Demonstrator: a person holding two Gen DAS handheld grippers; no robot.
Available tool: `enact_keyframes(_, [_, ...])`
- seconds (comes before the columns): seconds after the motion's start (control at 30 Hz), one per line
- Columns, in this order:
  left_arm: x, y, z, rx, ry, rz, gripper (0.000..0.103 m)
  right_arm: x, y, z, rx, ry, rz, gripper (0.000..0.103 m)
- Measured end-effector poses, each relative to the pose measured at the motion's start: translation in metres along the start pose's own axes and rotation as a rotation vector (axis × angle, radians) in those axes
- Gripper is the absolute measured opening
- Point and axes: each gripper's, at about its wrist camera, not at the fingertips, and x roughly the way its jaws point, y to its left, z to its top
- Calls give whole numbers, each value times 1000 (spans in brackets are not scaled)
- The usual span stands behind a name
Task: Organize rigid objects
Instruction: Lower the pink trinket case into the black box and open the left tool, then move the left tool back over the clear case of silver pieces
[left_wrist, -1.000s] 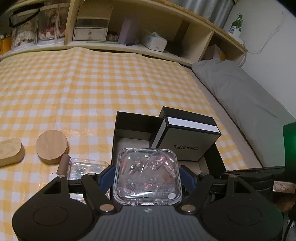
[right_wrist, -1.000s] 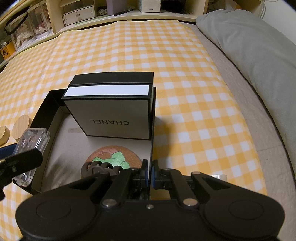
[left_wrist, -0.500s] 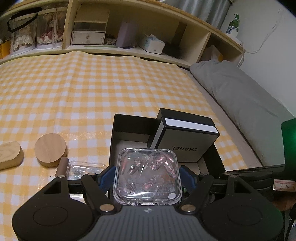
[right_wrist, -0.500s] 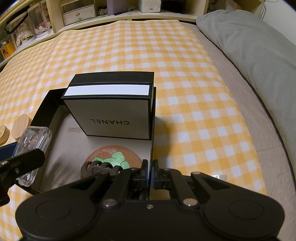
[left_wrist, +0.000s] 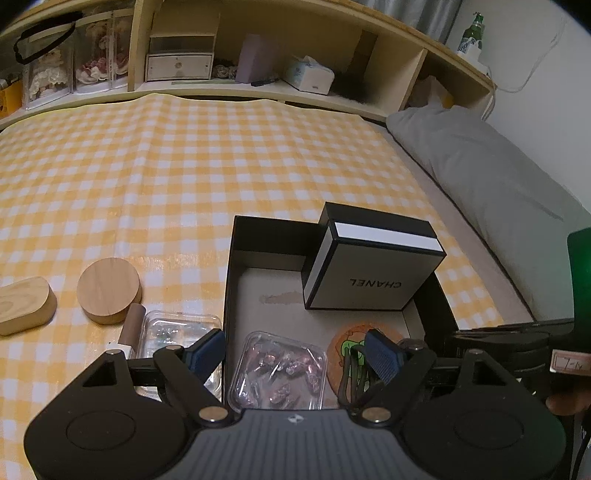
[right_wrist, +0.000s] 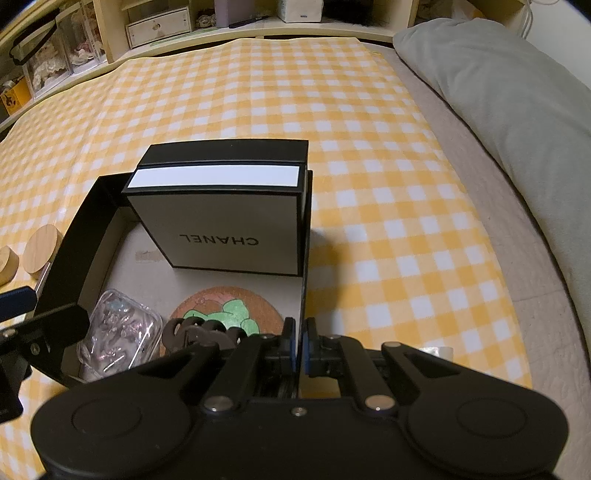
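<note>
A bed with a yellow checked cloth (left_wrist: 184, 177) holds a black tray box (left_wrist: 229, 280). The left gripper (left_wrist: 293, 352) has its fingers wide, and the clear case (left_wrist: 279, 373) lies in the box at 6 o'clock, beside the cork coaster (right_wrist: 225, 310). The right gripper (right_wrist: 298, 341) pinches the box wall, fingers narrow. Next, probably, is the second clear case (left_wrist: 173, 328) at 8 o'clock outside; the brown tube (left_wrist: 130, 326) and round wood block (left_wrist: 108, 290) crowd it.
</note>
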Motion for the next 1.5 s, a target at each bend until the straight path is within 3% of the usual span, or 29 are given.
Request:
enact_keyframes(0.23, [-2,-4,0,24,27,-5,90,0,0,0,0,0,0,5])
enact_keyframes(0.4, [-5,-9,1,54,41,-7,103,0,-1,0,1,-1,0,5])
enact_keyframes(0.7, [-11,-18,-5,133,79,-20,103,0,0,0,1,-1,-1,5])
enact_keyframes(0.97, [-21,-11,10,164,-6,-9,103,0,0,0,1,-1,-1,5])
enact_keyframes(1.2, [-30,28,48,90,-100,43,103,0,0,0,1,-2,-2,5])
enact_keyframes(1.37, [-25,70,67,-15,-122,61,103,0,0,0,1,-2,-2,5])
enact_keyframes(1.5, [-12,90,71,-10,-102,70,102,-1,0,0,4,-2,-2,4])
